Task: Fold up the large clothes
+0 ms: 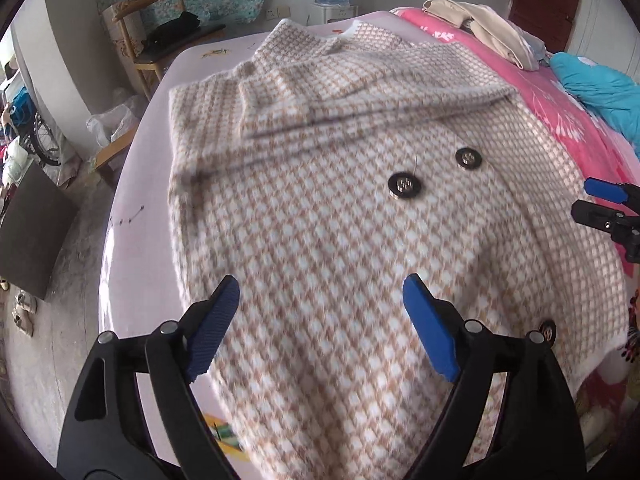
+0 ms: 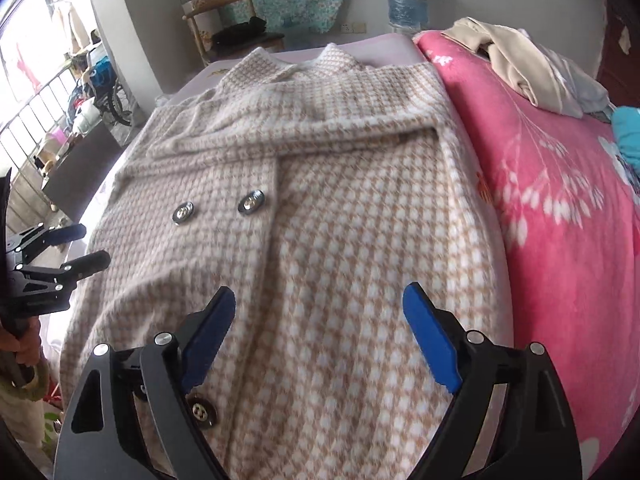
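A large beige-and-white houndstooth coat [image 1: 320, 208] lies spread on the bed, collar at the far end, sleeves folded across the chest. It also shows in the right wrist view [image 2: 340, 208]. Dark round buttons [image 1: 405, 186] sit near its middle. My left gripper [image 1: 320, 292] is open and empty above the coat's lower left part. My right gripper [image 2: 320, 304] is open and empty above the coat's lower right part. Each gripper shows at the edge of the other's view: the right one [image 1: 588, 196], the left one [image 2: 90, 246].
The coat lies on a pale lilac sheet [image 1: 132, 240]. A pink floral blanket [image 2: 560, 208] lies to the right with a beige garment [image 2: 516, 60] and a blue cloth [image 1: 600, 88]. A wooden chair [image 1: 160, 36] stands beyond the bed's far left corner. Floor and clutter lie to the left.
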Demonstrator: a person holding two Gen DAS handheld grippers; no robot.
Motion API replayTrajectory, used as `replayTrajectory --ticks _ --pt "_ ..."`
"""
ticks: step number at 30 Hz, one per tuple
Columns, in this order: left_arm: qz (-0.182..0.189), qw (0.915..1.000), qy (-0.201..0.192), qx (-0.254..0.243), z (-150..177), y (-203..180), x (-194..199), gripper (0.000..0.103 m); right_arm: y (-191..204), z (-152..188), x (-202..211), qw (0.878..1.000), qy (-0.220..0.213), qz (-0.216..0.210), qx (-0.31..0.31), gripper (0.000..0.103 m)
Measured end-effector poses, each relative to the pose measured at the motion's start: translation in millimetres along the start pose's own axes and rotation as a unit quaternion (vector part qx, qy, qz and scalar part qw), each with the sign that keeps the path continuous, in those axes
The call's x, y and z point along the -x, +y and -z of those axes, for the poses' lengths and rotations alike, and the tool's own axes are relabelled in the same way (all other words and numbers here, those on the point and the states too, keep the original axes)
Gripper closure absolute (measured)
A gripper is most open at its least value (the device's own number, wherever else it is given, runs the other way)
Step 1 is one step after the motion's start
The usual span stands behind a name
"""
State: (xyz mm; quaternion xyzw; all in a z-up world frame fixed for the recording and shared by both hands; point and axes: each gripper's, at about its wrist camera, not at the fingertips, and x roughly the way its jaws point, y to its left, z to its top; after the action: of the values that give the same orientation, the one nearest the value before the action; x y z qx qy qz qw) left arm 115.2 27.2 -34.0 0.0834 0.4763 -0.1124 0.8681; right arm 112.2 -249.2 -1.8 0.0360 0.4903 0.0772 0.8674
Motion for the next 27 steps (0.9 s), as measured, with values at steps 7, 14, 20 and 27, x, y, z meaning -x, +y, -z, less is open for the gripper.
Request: replayTrajectory --ticks 7,14,20,27 --pt "-0.048 0.9984 0.020 0.024 47 1 -6 0.022 -4 49 12 1.000 0.019 -0.009 -0.019 0.019" --pt "-0.058 0.9976 0.018 0.035 61 5 -10 0.017 11 68 3 0.998 0.043 0.035 0.015 0.019" --pt "-0.051 0.9979 0.017 0.037 61 9 -12 0.014 26 81 28 0.998 0.022 0.001 0.055 0.019" --pt "-0.048 0.9980 0.015 0.039 63 11 -12 0.013 62 113 52 0.986 0.030 -0.053 0.153 0.020"
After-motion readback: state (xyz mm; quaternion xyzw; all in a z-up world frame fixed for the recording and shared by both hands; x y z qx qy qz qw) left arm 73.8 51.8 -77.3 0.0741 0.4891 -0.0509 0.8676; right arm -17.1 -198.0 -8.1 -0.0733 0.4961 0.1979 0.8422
